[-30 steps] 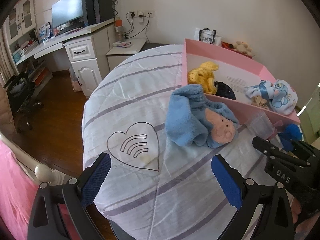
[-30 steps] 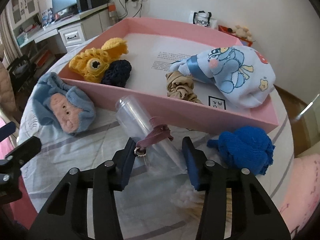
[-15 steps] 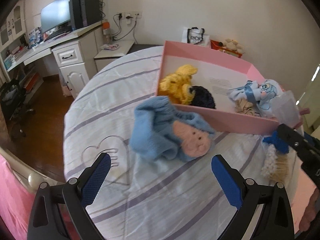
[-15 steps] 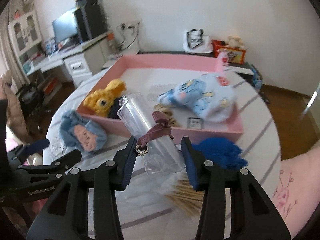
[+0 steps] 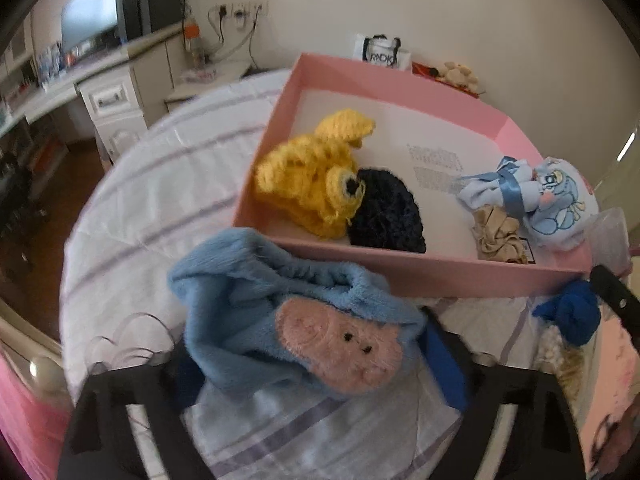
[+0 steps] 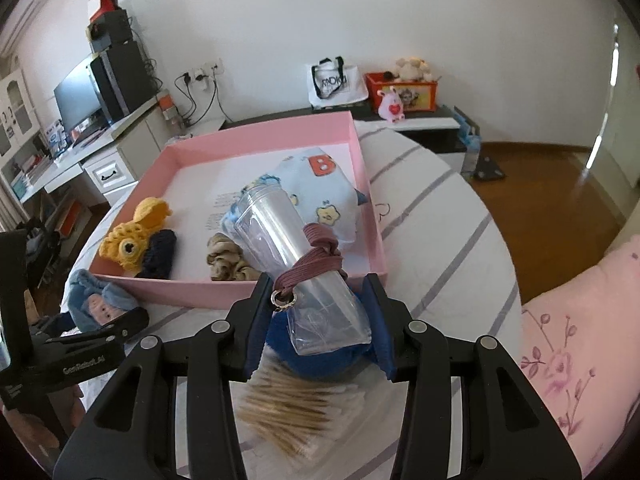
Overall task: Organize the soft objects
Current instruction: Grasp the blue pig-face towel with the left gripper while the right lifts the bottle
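A light blue plush hat with a pink face (image 5: 304, 320) lies on the striped bed cover just in front of the pink box (image 5: 420, 276). My left gripper (image 5: 314, 366) is down around the hat, its jaws closing with the hat between the blue pads (image 5: 444, 360). My right gripper (image 6: 320, 320) is shut on a clear plastic tube (image 6: 280, 232) with a maroon hair tie (image 6: 316, 256) looped round it. It holds the tube tilted above the near wall of the box (image 6: 200, 292). A blue knitted ball (image 6: 320, 360) lies under it.
Inside the box lie a yellow crochet toy (image 5: 308, 184), a dark crochet piece (image 5: 384, 216), a beige scrunchie (image 5: 498, 236) and a light blue cartoon pouch (image 5: 556, 204). Cotton swabs (image 6: 304, 412) lie near the right gripper. A desk (image 6: 80, 152) stands beyond the bed.
The left gripper has moved forward and down over the blue plush hat and its jaws have narrowed. The right gripper has risen and rolled with the tube, from the bed cover toward the box.
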Demonstrator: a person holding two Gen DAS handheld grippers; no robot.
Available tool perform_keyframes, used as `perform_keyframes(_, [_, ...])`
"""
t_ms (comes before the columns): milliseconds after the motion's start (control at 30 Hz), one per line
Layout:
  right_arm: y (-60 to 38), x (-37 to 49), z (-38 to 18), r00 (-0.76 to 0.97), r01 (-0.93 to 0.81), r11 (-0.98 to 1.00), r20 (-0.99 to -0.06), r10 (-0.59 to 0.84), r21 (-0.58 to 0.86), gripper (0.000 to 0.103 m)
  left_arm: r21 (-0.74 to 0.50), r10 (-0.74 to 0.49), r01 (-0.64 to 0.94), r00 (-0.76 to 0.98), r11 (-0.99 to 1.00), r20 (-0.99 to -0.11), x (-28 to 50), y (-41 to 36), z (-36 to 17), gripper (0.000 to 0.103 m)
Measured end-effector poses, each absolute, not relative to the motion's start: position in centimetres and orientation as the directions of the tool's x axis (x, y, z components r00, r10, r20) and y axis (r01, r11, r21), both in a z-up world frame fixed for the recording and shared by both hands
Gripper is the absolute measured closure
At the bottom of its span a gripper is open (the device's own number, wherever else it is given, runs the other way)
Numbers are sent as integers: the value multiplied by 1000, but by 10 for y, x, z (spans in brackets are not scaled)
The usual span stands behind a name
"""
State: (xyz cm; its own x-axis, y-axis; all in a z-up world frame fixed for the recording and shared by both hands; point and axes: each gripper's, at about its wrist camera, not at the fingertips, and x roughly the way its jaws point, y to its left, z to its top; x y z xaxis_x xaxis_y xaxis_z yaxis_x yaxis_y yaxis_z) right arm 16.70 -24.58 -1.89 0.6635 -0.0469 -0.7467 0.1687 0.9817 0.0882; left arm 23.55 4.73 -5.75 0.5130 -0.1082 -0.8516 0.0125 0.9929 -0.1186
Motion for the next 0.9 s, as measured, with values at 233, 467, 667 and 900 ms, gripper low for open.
perform_keyframes(233, [-246,169,-26,659,168,982,-750,-49,83,61,-66,-57,5,546,998,-836,229,49,-57,66])
perform_keyframes(467, [-242,165,-24,663,167,983,-747,-55,75,61,-75,-76,26,561,997,-824,214,48,-47,70])
perform_keyframes(667, [-238,157,-19,671,154,985,-740,-43,82,61,-76,-77,26,593,997,-801,192,50,-23,70])
perform_keyframes(900, [-228,142,-5,699,113,990,-715,-16,89,61,-59,-65,30,643,998,-763,169,47,3,70])
